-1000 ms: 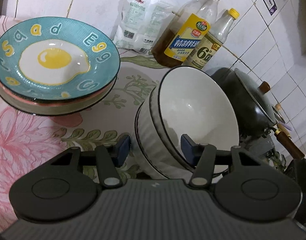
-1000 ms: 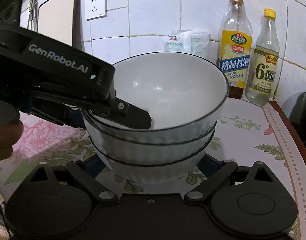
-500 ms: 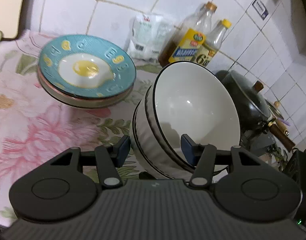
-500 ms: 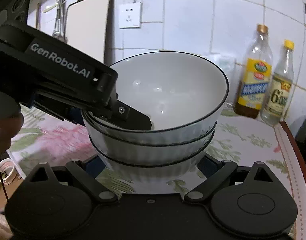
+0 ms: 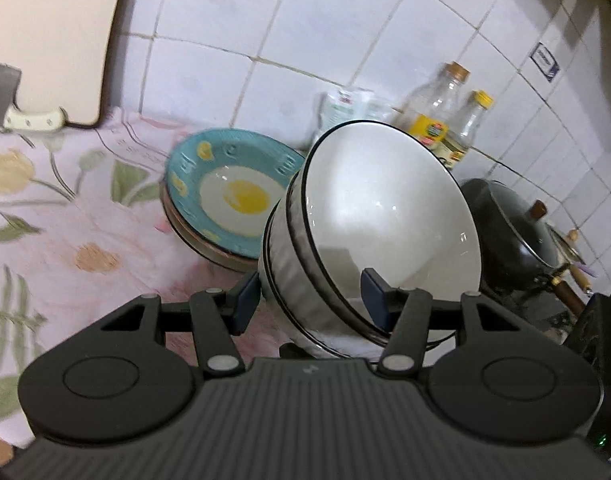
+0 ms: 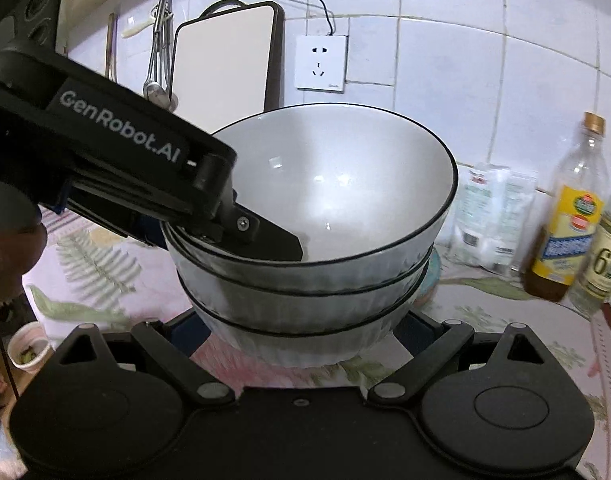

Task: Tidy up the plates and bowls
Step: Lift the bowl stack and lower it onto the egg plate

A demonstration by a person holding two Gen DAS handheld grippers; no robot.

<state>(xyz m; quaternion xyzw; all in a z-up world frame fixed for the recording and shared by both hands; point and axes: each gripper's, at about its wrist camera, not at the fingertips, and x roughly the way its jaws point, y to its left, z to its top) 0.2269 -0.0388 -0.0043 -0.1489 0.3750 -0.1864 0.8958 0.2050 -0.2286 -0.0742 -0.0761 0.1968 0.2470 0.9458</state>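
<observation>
Both grippers grasp a stack of white ribbed ceramic bowls (image 6: 317,280): left gripper (image 5: 309,296) clamps its rim, right gripper (image 6: 301,332) its base, above the floral surface (image 5: 65,240).

3 white bowls (image 6: 305,248) nested, between both grippers' fingers. 2 plates (image 5: 225,204) stacked beyond left gripper. 2 bottles (image 6: 565,224), 1 white bag (image 6: 489,216), 1 wok (image 5: 509,236), 1 cutting board (image 6: 225,60).

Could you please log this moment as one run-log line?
left claw: clamps bowl stack wall | right claw: grips stack's base | stack: above tablecloth
</observation>
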